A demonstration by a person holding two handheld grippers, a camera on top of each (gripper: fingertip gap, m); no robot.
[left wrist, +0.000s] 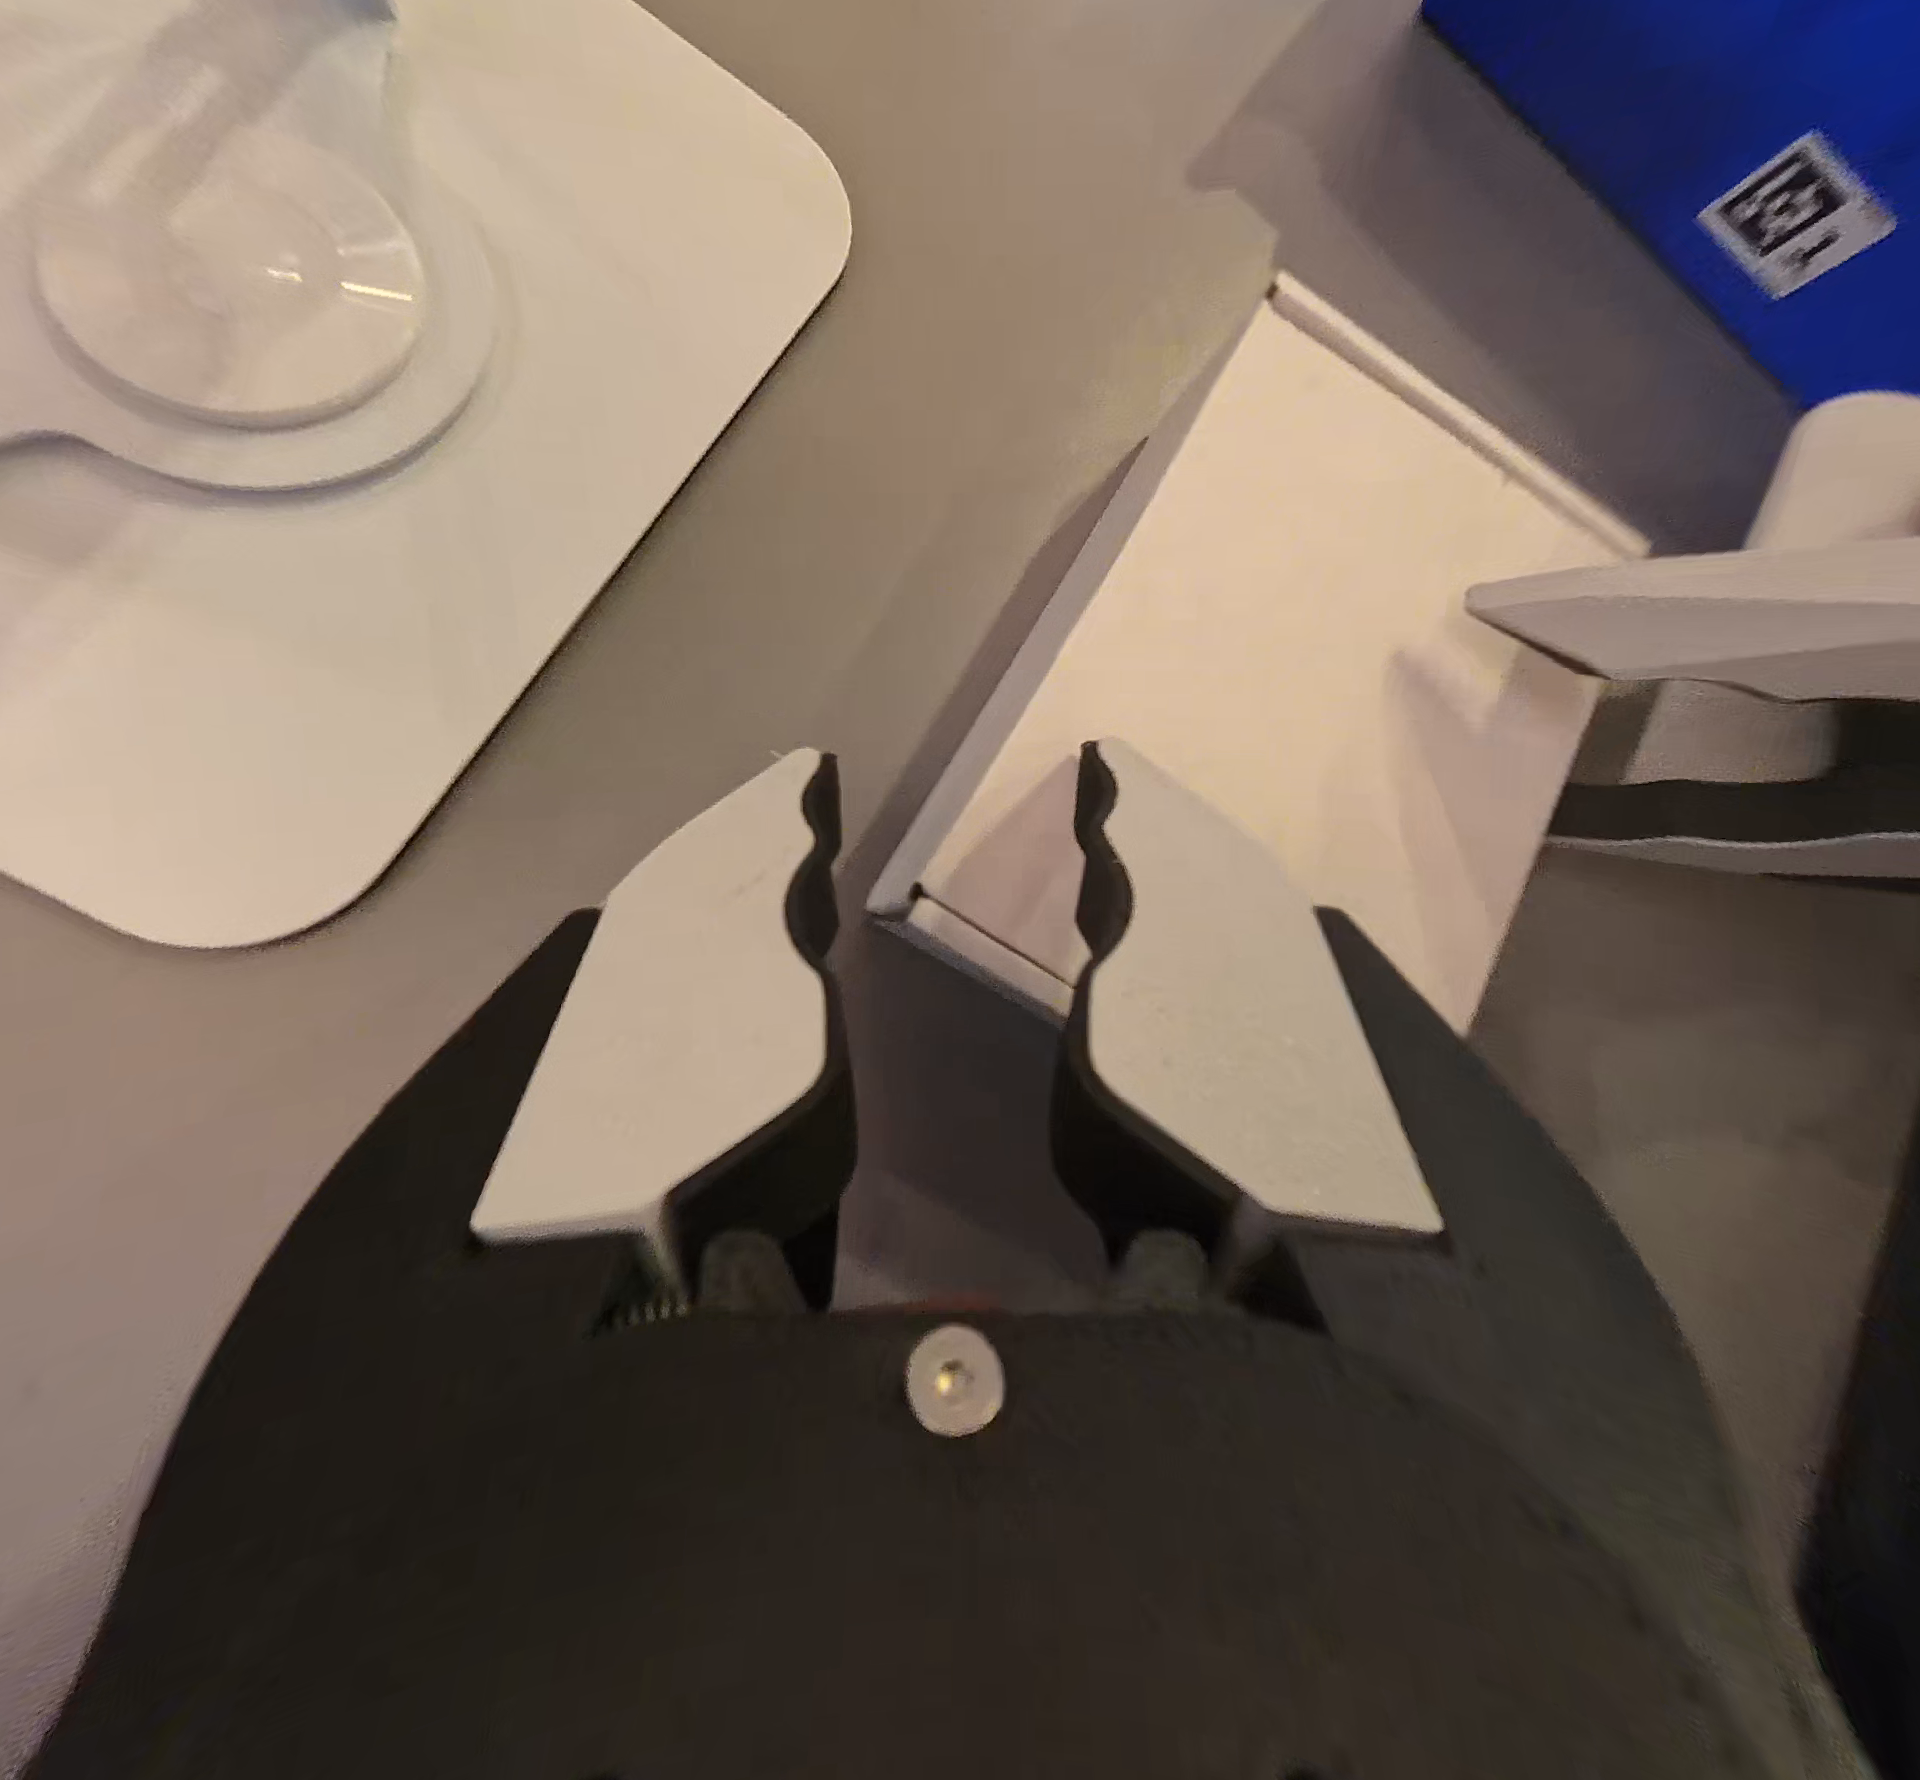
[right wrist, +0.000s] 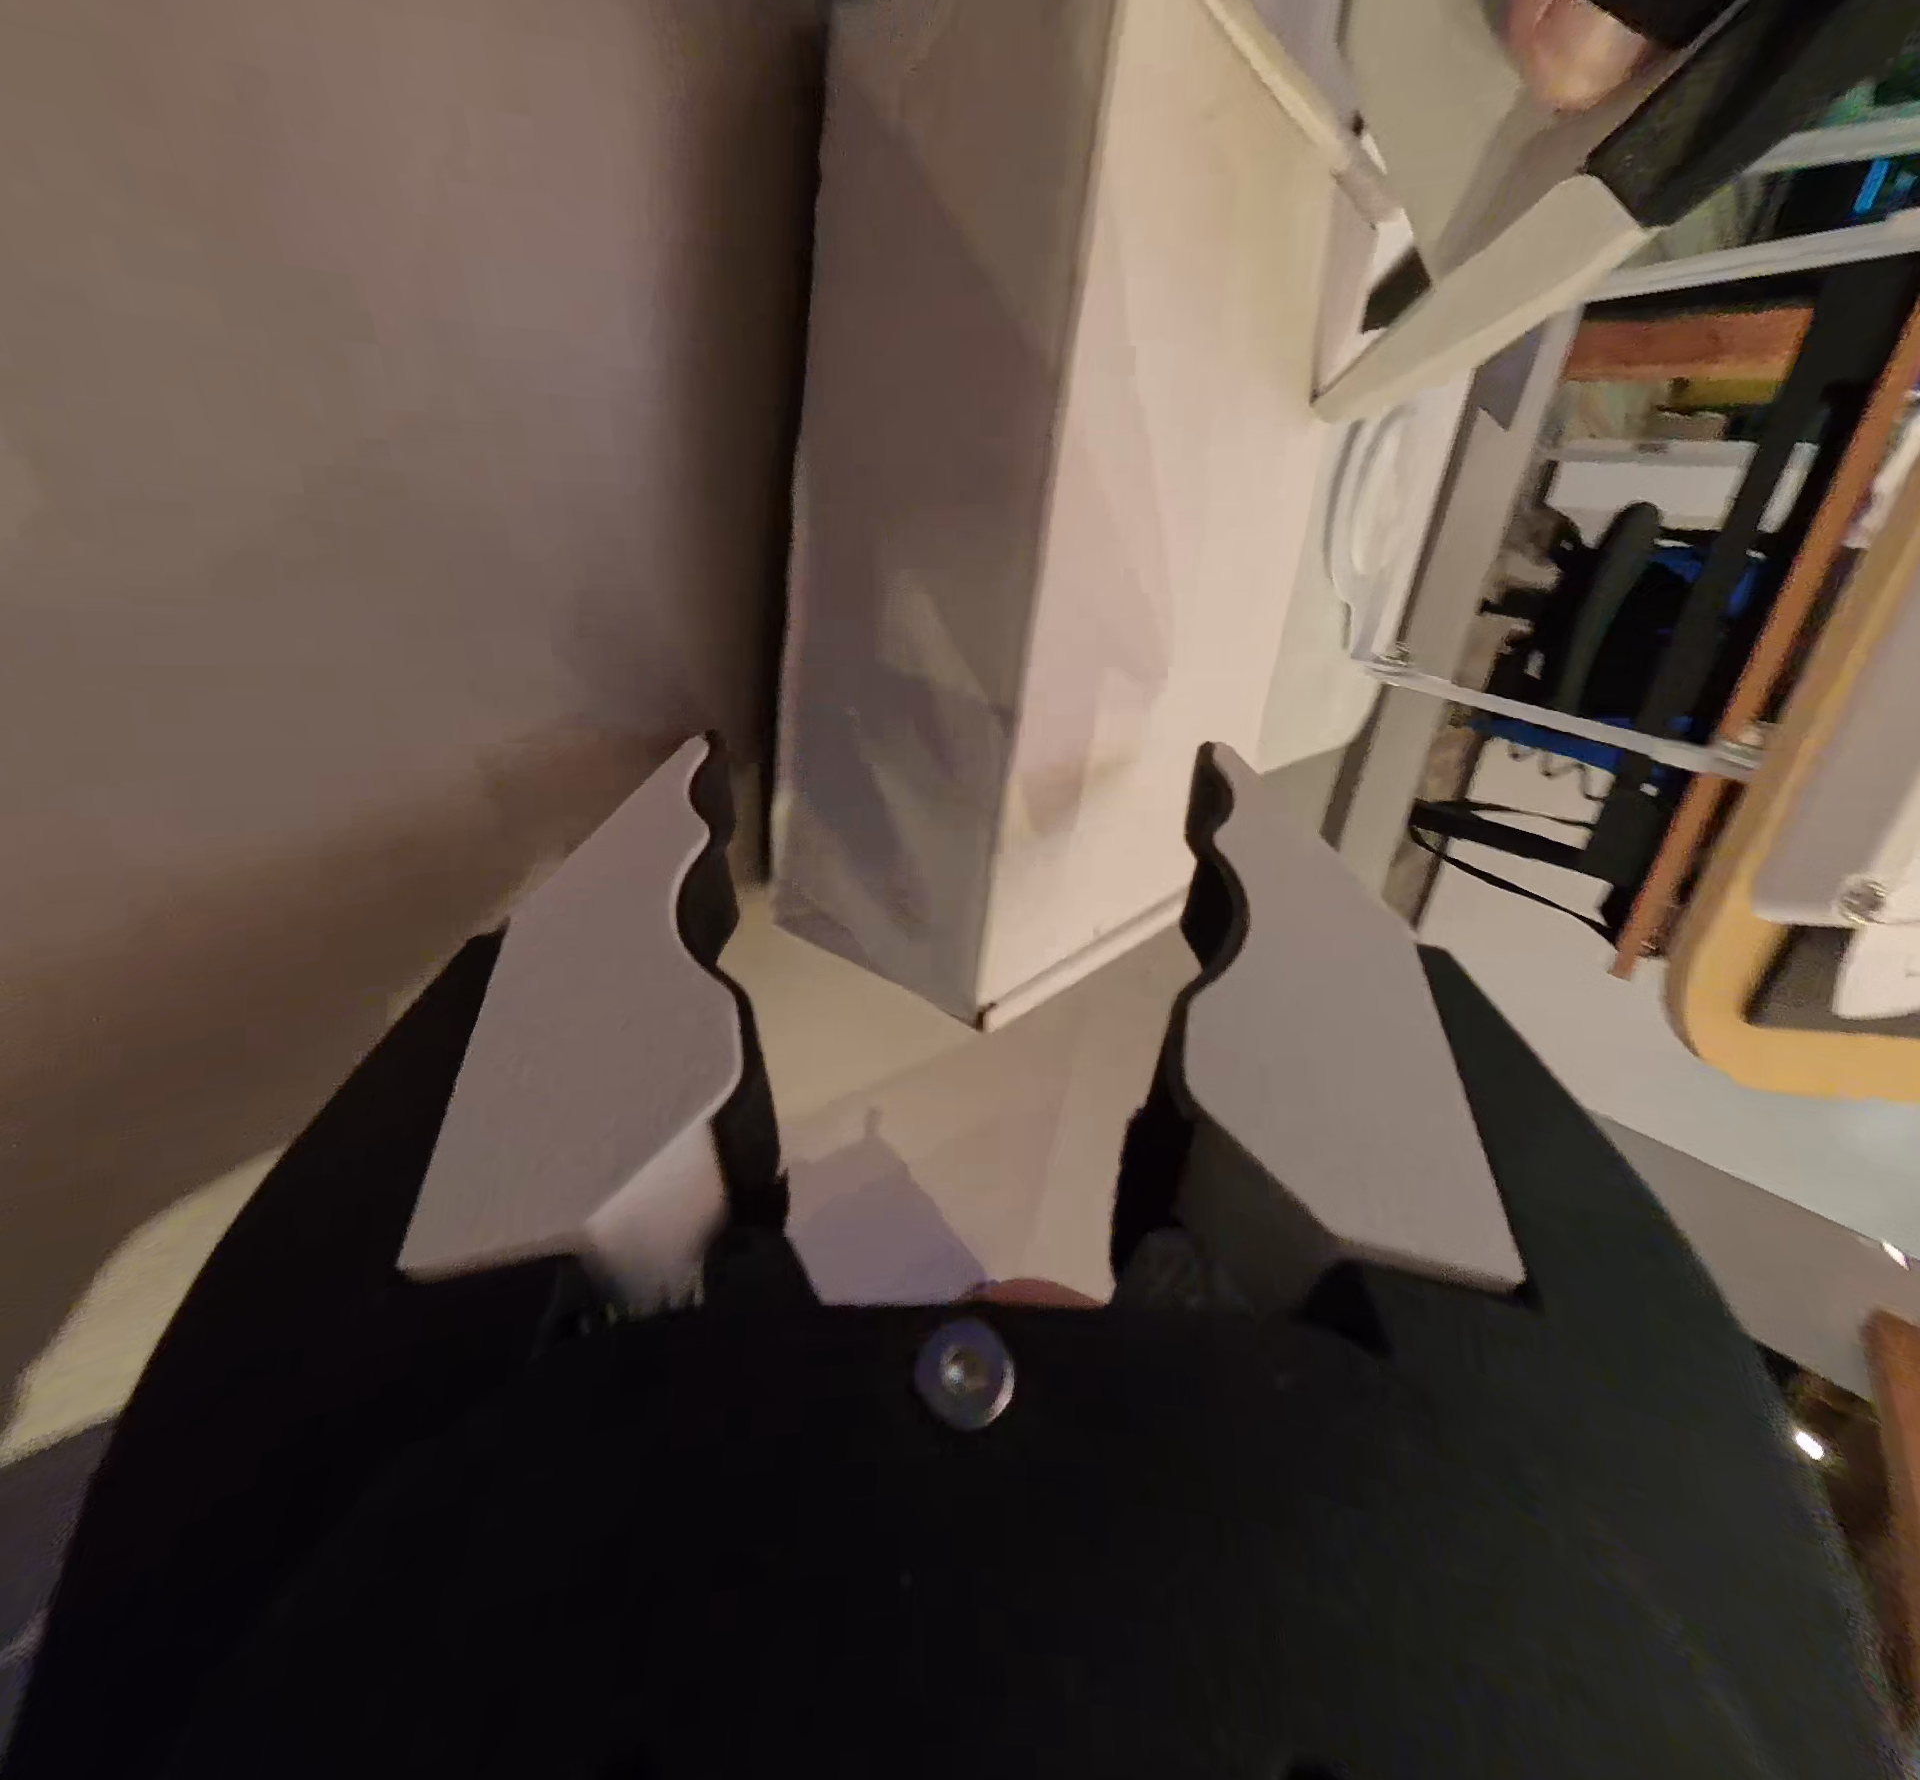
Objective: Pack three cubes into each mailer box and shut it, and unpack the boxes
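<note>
A white mailer box point(left wrist: 1247, 587) lies shut on the grey table point(left wrist: 987, 120). My left gripper point(left wrist: 956, 762) is open and empty. Its jaws straddle the box's near corner, the right finger over the lid and the left finger over the table. My right gripper point(right wrist: 961, 759) is open and empty, with the same box point(right wrist: 1039, 483) just ahead and its near corner showing between the jaws. The right gripper's fingers point(left wrist: 1662, 629) show over the box's right end in the left wrist view. A blue cube point(left wrist: 1662, 68) with a square marker sticker sits beyond the box.
A white stand base point(left wrist: 364, 535) with a round foot lies on the table left of the box. In the right wrist view the left gripper point(right wrist: 1455, 276) and a hand are at top right. Shelves and a chair point(right wrist: 1662, 587) stand past the table edge.
</note>
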